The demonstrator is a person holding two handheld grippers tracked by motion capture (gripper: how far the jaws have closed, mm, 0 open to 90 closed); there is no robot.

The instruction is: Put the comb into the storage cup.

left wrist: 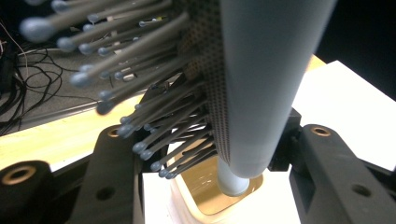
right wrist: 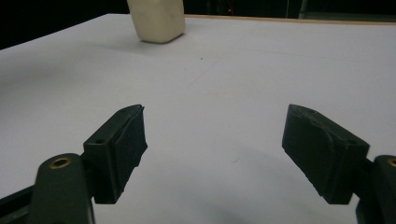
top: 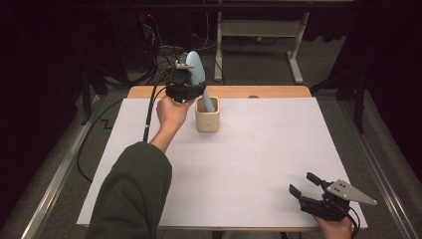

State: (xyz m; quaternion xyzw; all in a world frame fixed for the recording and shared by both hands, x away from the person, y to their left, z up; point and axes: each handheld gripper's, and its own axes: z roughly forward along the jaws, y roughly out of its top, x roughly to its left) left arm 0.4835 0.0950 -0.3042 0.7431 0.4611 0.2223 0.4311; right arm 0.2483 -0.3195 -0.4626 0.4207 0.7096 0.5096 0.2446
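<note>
A light-blue hairbrush stands nearly upright, its handle end down inside a cream square cup at the back middle of the white table top. My left gripper is shut on the brush around its middle, just above and left of the cup. In the left gripper view the brush rises between the black jaws, bristles to the left, with its tip inside the cup. My right gripper rests open at the front right corner; its jaws hold nothing, and the cup stands far ahead.
A wooden strip borders the table's far edge. Black cables lie on the floor behind it, beside a white desk frame. A cable trails from the left gripper across the table's left side.
</note>
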